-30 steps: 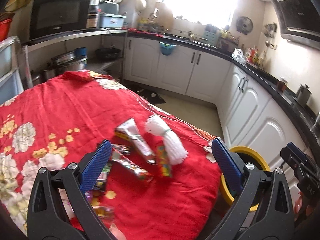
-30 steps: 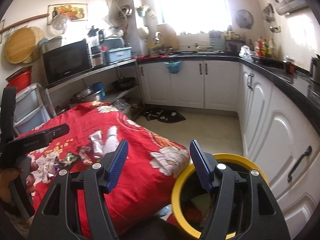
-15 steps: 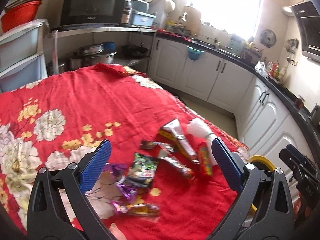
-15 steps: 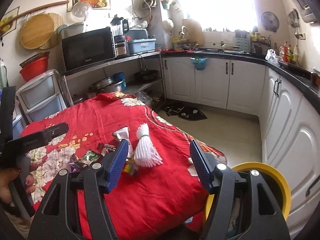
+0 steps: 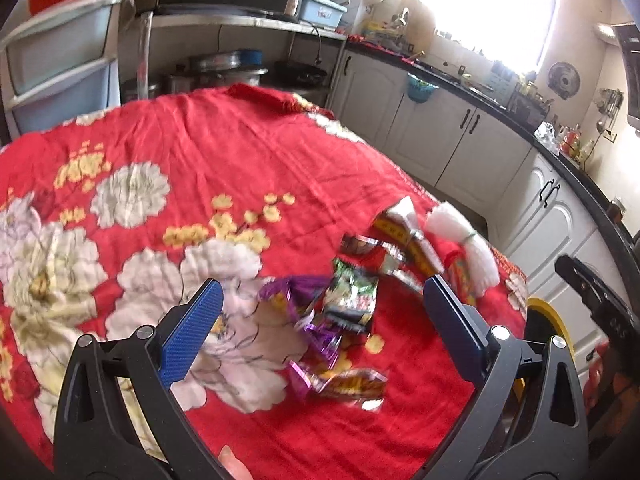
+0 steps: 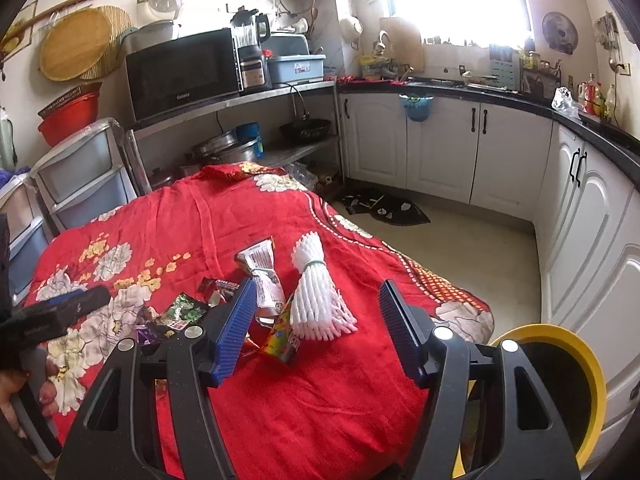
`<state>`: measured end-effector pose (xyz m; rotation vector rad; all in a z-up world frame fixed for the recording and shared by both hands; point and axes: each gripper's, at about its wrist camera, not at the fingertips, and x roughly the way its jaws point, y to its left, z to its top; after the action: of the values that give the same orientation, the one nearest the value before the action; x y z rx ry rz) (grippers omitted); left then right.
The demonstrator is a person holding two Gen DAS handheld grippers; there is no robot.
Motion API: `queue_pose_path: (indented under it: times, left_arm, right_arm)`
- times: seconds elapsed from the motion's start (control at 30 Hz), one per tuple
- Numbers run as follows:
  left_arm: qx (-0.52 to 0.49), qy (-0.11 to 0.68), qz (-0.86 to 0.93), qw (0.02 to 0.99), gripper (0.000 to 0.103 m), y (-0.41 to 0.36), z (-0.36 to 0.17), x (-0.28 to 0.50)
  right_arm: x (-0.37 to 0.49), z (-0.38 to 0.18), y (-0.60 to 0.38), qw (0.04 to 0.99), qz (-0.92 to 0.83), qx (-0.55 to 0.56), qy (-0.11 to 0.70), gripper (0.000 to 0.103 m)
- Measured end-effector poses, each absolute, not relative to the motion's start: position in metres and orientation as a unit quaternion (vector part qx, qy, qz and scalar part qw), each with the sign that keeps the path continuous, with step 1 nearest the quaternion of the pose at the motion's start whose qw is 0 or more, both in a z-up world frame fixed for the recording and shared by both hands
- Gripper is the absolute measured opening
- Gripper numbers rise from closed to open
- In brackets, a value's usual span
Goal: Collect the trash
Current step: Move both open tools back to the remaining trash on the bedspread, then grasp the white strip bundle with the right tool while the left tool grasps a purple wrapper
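Red cloth on table [image 5: 280, 152] carries wrappers [image 5: 352, 296], dead ahead between left gripper [image 5: 320, 320] jaws, wide, empty. Right gripper [image 6: 316, 324] wide too, nearer white bundle [image 6: 316, 296], long axis near-far. Bin [image 6: 560, 336] right.

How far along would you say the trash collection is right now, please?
Done: cannot tell what is in the yellow-rimmed bin.
In hand: nothing; left tool and right tool are open.
Left: the wrappers, white foam net and tube lie on the red cloth.
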<state>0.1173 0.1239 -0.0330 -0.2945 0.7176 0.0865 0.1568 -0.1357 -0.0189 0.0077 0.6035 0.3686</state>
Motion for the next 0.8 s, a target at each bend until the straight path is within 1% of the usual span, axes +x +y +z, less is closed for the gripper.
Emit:
queue_pose_path:
  times: [0.37, 0.57, 0.63, 0.73, 0.8]
  left_arm:
    - [-0.17, 0.391, -0.001, 0.905, 0.092, 0.128, -0.071, 0.109]
    - [-0.176, 0.406, -0.017, 0.897, 0.083, 0.124, -0.087, 0.109]
    - [-0.175, 0.409, -0.018, 0.895, 0.08, 0.122, -0.089, 0.11]
    - [-0.174, 0.414, -0.023, 0.893, 0.075, 0.12, -0.093, 0.109]
    - [-0.173, 0.417, -0.025, 0.892, 0.072, 0.12, -0.095, 0.109]
  right_arm:
    - [0.193, -0.048, -0.127, 0.922, 0.176, 0.019, 0.344, 0.061]
    - [0.213, -0.067, -0.121, 0.908, 0.181, 0.033, 0.376, 0.061]
    - [0.219, -0.074, -0.119, 0.902, 0.185, 0.04, 0.388, 0.059]
    - [0.226, -0.083, -0.115, 0.894, 0.189, 0.044, 0.403, 0.054]
    - [0.229, -0.087, -0.113, 0.891, 0.192, 0.046, 0.409, 0.047]
